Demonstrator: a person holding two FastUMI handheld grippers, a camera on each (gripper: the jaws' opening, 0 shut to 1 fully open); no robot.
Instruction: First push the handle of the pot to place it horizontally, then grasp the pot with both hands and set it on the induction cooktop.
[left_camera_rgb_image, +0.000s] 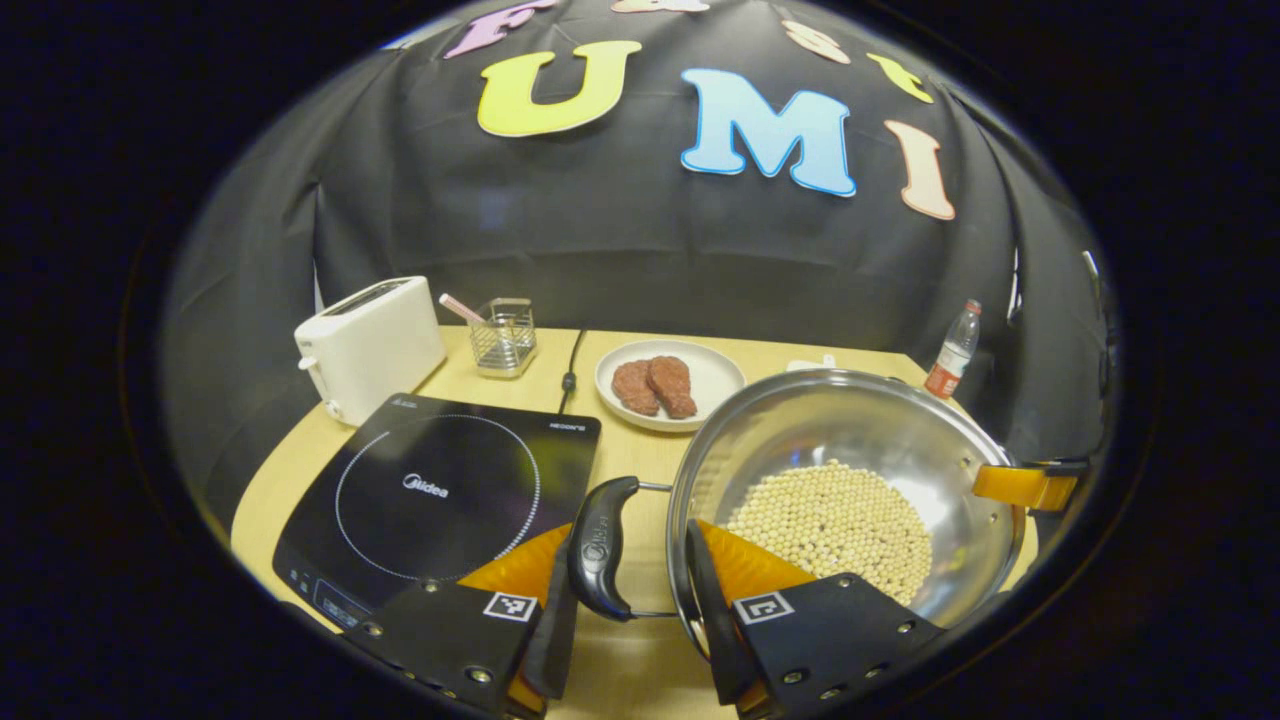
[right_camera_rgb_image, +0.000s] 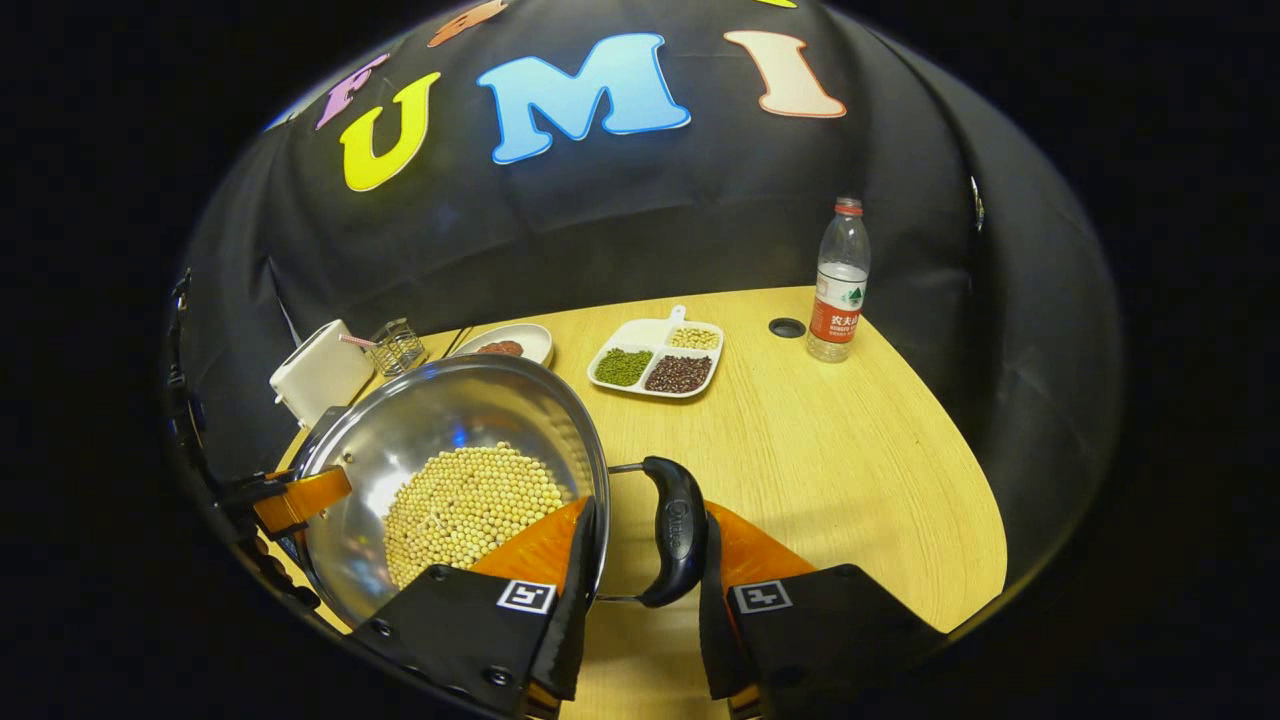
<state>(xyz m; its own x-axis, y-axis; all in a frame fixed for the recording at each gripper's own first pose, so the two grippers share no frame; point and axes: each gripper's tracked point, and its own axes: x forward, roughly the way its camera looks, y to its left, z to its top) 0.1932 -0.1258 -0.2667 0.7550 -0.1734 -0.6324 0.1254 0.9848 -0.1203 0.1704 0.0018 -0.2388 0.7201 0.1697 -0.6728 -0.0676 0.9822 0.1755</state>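
Note:
A steel pot (left_camera_rgb_image: 850, 430) holding soybeans (left_camera_rgb_image: 840, 520) stands on the wooden table just right of the black induction cooktop (left_camera_rgb_image: 440, 490). Its black left handle (left_camera_rgb_image: 600, 550) lies between the fingers of my left gripper (left_camera_rgb_image: 632, 540), which is open; the outer finger touches the handle and the other sits at the pot's rim. In the right gripper view the pot (right_camera_rgb_image: 440, 410) is at the left, and its other black handle (right_camera_rgb_image: 677, 530) sits inside my open right gripper (right_camera_rgb_image: 648, 515). Each gripper also appears at the pot's far side in the other's view.
A white toaster (left_camera_rgb_image: 370, 345), a wire holder (left_camera_rgb_image: 503, 337) and a plate of meat (left_camera_rgb_image: 668, 385) stand behind the cooktop. A divided tray of beans (right_camera_rgb_image: 655, 358) and a water bottle (right_camera_rgb_image: 838, 280) sit at the back right. The cooktop's cord runs toward the wall.

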